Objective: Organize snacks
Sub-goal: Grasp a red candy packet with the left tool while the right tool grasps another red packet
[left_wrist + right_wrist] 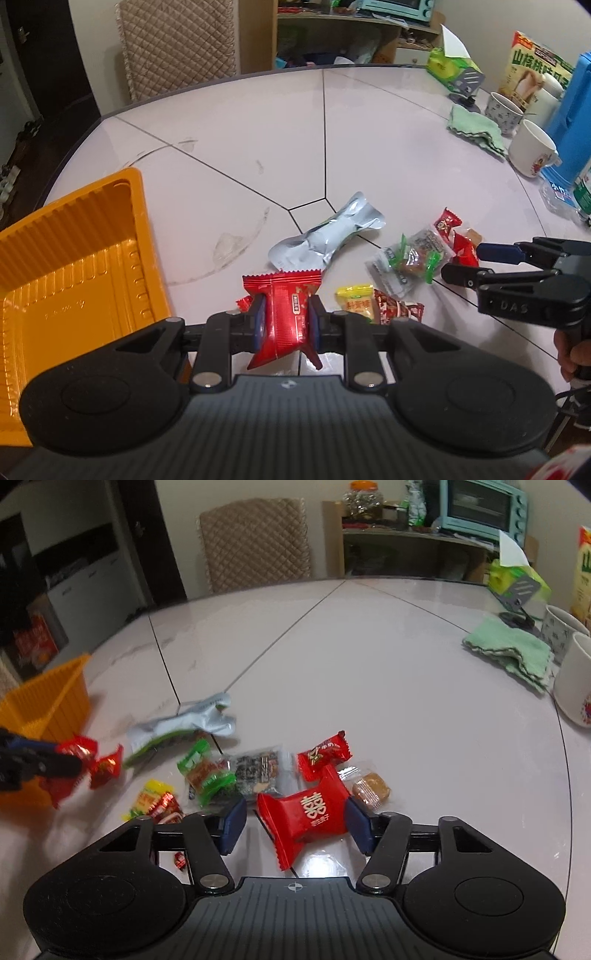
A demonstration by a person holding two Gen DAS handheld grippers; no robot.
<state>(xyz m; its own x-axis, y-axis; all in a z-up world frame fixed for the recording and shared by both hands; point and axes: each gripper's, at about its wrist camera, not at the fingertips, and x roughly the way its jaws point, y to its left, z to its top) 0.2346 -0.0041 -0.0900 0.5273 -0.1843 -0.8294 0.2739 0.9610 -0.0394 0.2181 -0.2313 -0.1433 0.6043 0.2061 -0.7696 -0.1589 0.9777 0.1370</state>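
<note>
My left gripper point(286, 323) is shut on a red snack packet point(286, 317), held above the table just right of the orange tray point(74, 266). My right gripper point(295, 825) is open, its fingers on either side of a red candy packet with white characters point(310, 812) that lies on the table. More snacks lie scattered: a silver pouch point(325, 236), a green-ended clear packet point(207, 775), a dark clear packet point(258, 770), a small red candy point(325, 757), a brown candy point(371, 788) and a yellow packet point(151, 797). The right gripper also shows in the left wrist view point(465, 264).
A green cloth point(509, 650), two mugs point(532, 147) point(504, 110), a blue container point(576, 118), a tissue box point(448, 70) and a snack box point(532, 74) stand at the table's right. A padded chair point(255, 542) stands behind the table.
</note>
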